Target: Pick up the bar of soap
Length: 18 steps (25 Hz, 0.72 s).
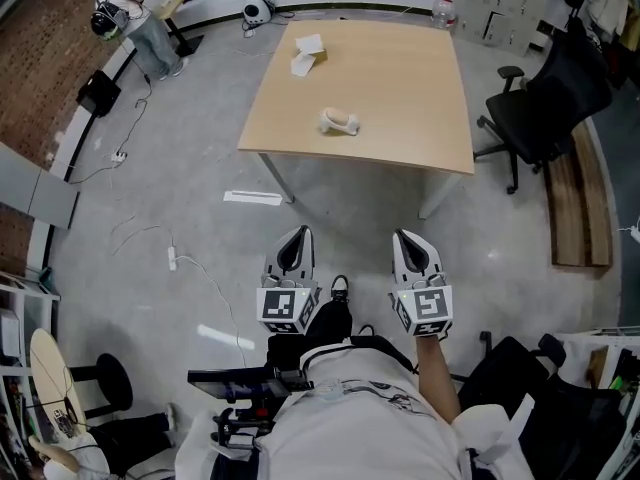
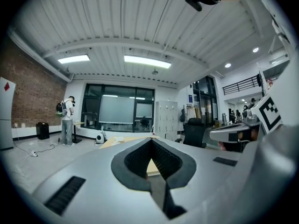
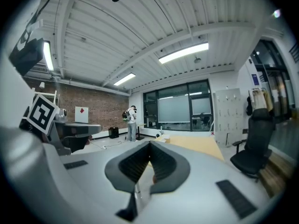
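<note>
The bar of soap (image 1: 339, 122) is a pale oblong lying on the light wooden table (image 1: 410, 88), near its front edge. My two grippers hang side by side over the floor, well short of the table and pointing toward it. Both the left gripper (image 1: 299, 232) and the right gripper (image 1: 404, 235) are shut with nothing between their jaws. In the left gripper view the jaws (image 2: 151, 140) meet at the tip, and the table (image 2: 122, 139) shows far ahead. The right gripper view shows its closed jaws (image 3: 149, 143) and the table (image 3: 194, 144) beyond. I cannot make out the soap in either gripper view.
A small box with white paper (image 1: 308, 54) sits at the table's far left, and a bottle (image 1: 444, 9) at its far right corner. A black office chair (image 1: 548, 108) stands right of the table. A person with a backpack (image 1: 128, 13) stands far left. Cables lie on the floor (image 1: 150, 238).
</note>
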Tool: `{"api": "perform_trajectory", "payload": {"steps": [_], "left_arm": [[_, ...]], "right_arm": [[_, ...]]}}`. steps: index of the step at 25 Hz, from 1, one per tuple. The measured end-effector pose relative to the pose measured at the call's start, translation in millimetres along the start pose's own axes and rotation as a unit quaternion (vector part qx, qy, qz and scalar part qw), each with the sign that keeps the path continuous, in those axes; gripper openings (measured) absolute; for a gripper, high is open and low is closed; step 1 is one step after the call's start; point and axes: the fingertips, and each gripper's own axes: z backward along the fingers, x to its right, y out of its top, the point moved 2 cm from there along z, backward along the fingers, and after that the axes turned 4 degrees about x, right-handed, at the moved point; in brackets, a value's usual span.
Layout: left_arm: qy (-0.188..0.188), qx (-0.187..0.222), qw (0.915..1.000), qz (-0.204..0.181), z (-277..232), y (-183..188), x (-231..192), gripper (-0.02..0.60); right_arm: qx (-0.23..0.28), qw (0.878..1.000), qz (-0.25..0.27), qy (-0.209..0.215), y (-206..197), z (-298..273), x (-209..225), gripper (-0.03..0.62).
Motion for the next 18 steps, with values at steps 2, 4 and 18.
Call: {"api": "perform_trajectory", "payload": {"steps": [2,4,18], "left_arm": [[-0.006,0.007,1.0000,0.003,-20.4,1.8,-8.9,0.003],[-0.015,0.016,0.9997,0.004,-43.1,7.8,-16.9,0.003],[-0.064,0.019,0.9977,0.016,-155.8,17.4,-83.8,0.003]], "right_arm": [[0.001,1.000,0.006,-0.002,4.0,-19.2,6.4,0.003],[0.003,1.000,0.011,-0.004,9.8,-40.0,13.1,0.003],[0.002,1.000,0.019,-0.008,30.2,-176.0,27.9,0.003]]}}
